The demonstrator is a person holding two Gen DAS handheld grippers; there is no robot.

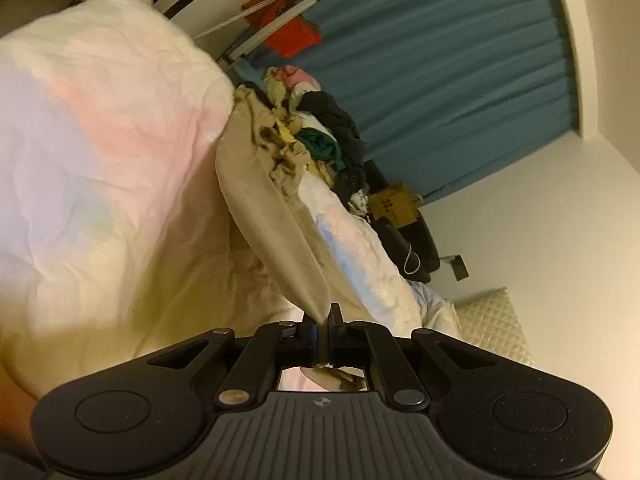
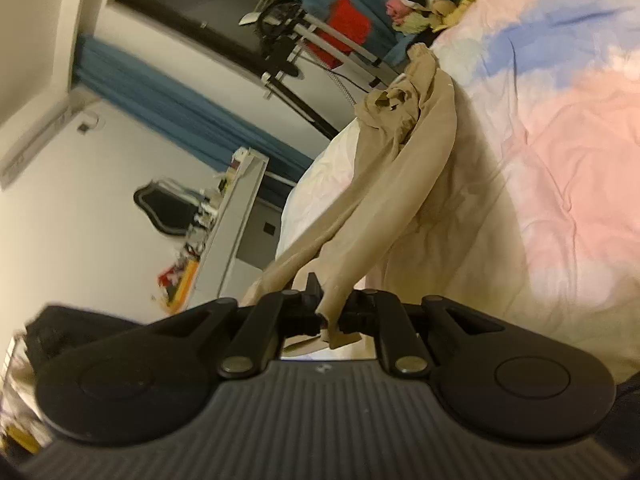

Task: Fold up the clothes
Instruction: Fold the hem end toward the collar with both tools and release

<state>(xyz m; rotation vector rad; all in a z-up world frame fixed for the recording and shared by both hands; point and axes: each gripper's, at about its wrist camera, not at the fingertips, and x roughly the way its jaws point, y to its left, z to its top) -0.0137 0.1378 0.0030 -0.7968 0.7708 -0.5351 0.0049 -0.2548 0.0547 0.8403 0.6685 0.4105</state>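
- Now both grippers clamp 1 beige garment (image 1: 276,216): left gripper (image 1: 322,334) and right gripper (image 2: 330,316) each pinch an end.
- Lift evenly, keep it taut, clear the bed (image 1: 100,160) edge before folding.

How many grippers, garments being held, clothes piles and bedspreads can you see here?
Grippers: 2, left gripper and right gripper
Held garments: 1, beige garment
Clothes piles: 1, pile of clothes
Bedspreads: 1, pastel bedspread
Total: 5
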